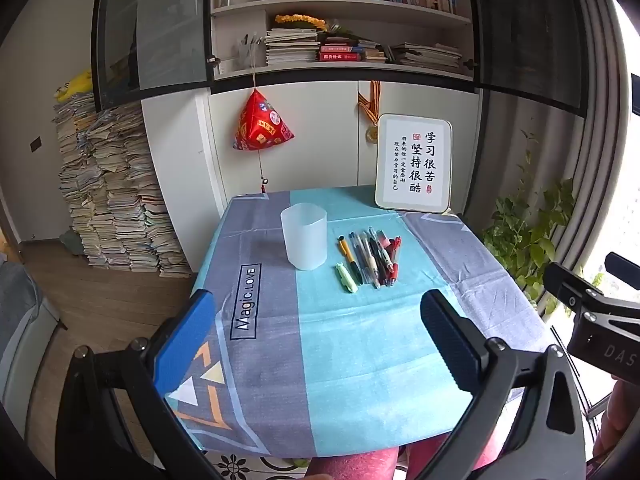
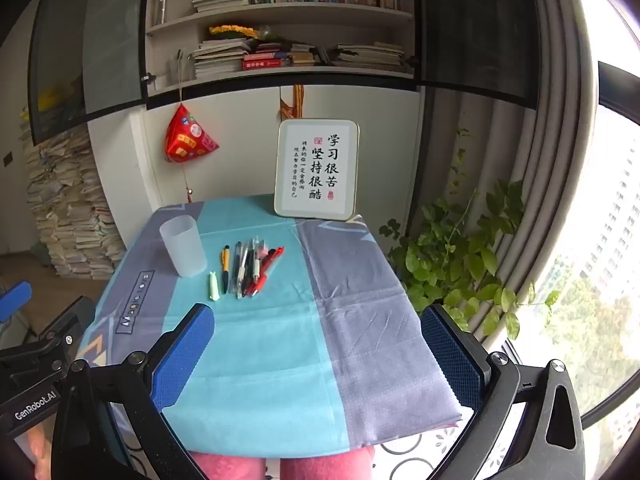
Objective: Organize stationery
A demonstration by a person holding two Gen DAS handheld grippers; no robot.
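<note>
Pens (image 1: 370, 258) lie together beside the frosted cup (image 1: 304, 241) on the tablecloth (image 1: 360, 344). Left gripper (image 1: 320, 340) and right gripper (image 2: 316, 354) are both wide open, holding nothing.

The surface (image 1: 360, 360) is a small table covered by a cloth (image 1: 272, 380) in teal and grey panels, with "Magic.LOVE" printed on the left grey band. A frosted plastic cup (image 1: 304, 242) stands upright left of centre, towards the far side. Just right of it lies a row of pens (image 1: 372, 258) side by side, a small pale green one (image 1: 346, 277) nearest. A framed calligraphy sign (image 1: 414, 164) stands at the far right edge.
</note>
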